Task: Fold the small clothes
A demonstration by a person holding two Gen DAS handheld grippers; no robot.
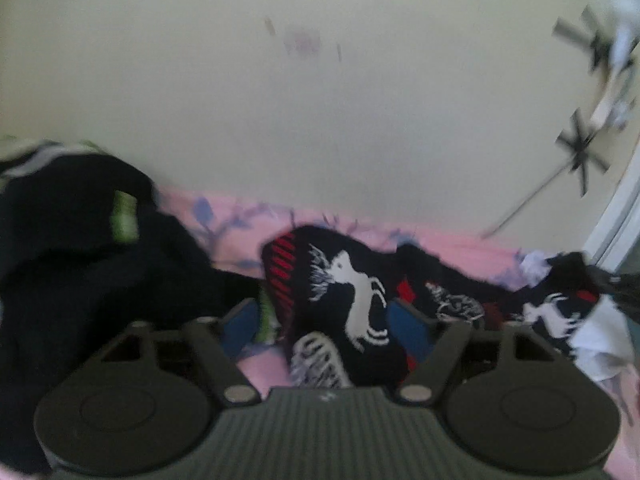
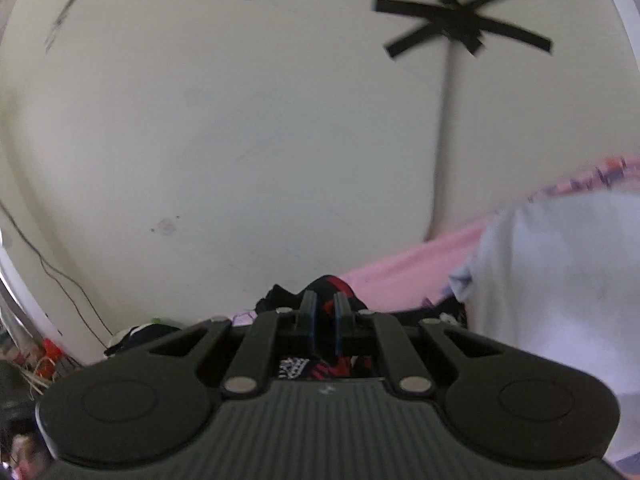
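Note:
A black knit garment with white reindeer and red marks lies rumpled on the pink bedsheet. My left gripper hangs just over it, blue pads spread to either side of a fold. The left pad stands clear of the cloth, so the jaws are open. In the right wrist view my right gripper is shut, its pads nearly together on a bunch of the same black and red cloth. More of that cloth shows under the fingers.
A dark navy garment with a green label is heaped at left. White cloth fills the right, and another white piece lies beside the knit. Behind stands a cream wall with black tape crosses and a thin cable.

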